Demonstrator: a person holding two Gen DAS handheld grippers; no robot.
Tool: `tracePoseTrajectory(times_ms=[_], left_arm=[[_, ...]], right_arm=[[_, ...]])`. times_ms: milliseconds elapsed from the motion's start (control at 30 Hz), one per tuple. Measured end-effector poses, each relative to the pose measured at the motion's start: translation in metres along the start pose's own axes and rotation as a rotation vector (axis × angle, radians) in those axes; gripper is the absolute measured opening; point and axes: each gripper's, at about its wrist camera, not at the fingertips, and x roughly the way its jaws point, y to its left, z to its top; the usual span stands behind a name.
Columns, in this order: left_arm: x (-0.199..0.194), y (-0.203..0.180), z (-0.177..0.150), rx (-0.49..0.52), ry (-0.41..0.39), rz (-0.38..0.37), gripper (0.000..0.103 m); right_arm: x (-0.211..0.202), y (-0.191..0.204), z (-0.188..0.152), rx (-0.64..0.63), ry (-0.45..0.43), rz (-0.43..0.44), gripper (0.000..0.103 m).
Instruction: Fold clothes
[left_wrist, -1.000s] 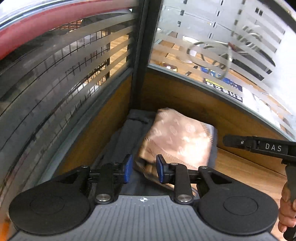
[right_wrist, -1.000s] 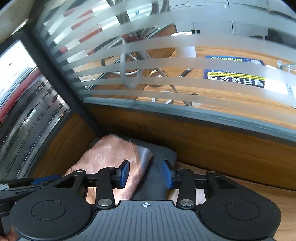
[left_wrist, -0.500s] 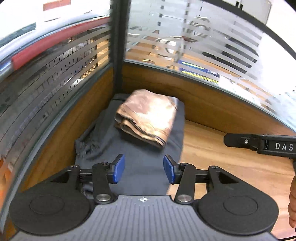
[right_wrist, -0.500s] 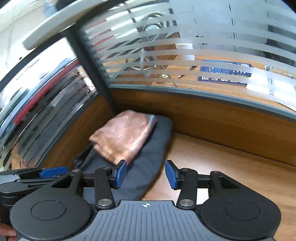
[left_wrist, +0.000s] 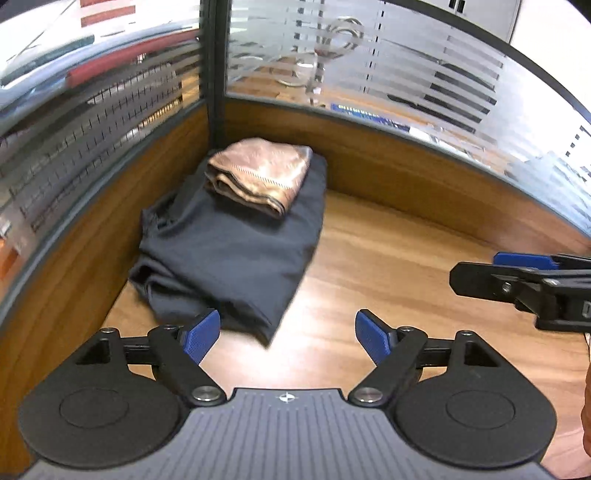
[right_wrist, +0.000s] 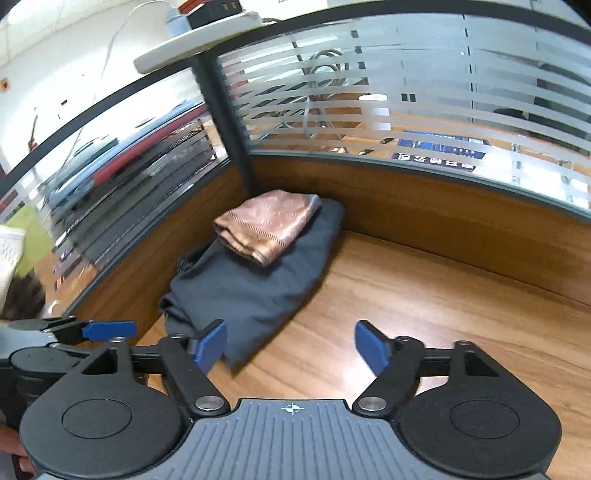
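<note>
Beyond both opening grippers lie folded clothes.

two wrist views toward desk corner

Dark garment near corner motion-blurred; its far part hidden under folded pink cloth; sign lettering behind frosted glass unreadable.
</note>
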Motion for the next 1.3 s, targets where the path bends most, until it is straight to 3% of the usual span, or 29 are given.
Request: tracePoseTrajectory(times_ms=[167, 400, 700, 967, 1033, 1300], left_arm=[[-0.012, -0.015, -0.02, 0.038, -0.014, 0.014, 0.094], [-0.029, -0.029, -0.046, 0.016, -0.029, 0.038, 0.094], [-0.039, -0.037, -0.077, 0.003, -0.009, 0.078, 0.094], [-0.044, -0.031, -0.077, -0.02, -0.036, 0.102, 0.095], [-0.043, -0.031, -0.076, -0.018, -0.034, 0.108, 0.102], [-0.033, -0.036, -0.07, 0.01, -0.026, 0.106, 0.102]], right_arm=[[-0.024, 0.006, -0.023, -0.04, -0.018, -0.016, 0.089], [-0.053, 0.004, -0.055, -0.062, -0.049, -0.035, 0.094], [-0.061, 0.003, -0.086, -0.086, -0.035, -0.075, 0.098], [-0.059, 0.007, -0.099, -0.106, -0.028, -0.097, 0.099], [-0.058, 0.006, -0.1, -0.098, -0.027, -0.099, 0.099], [-0.052, 0.003, -0.1, -0.078, -0.021, -0.103, 0.1]])
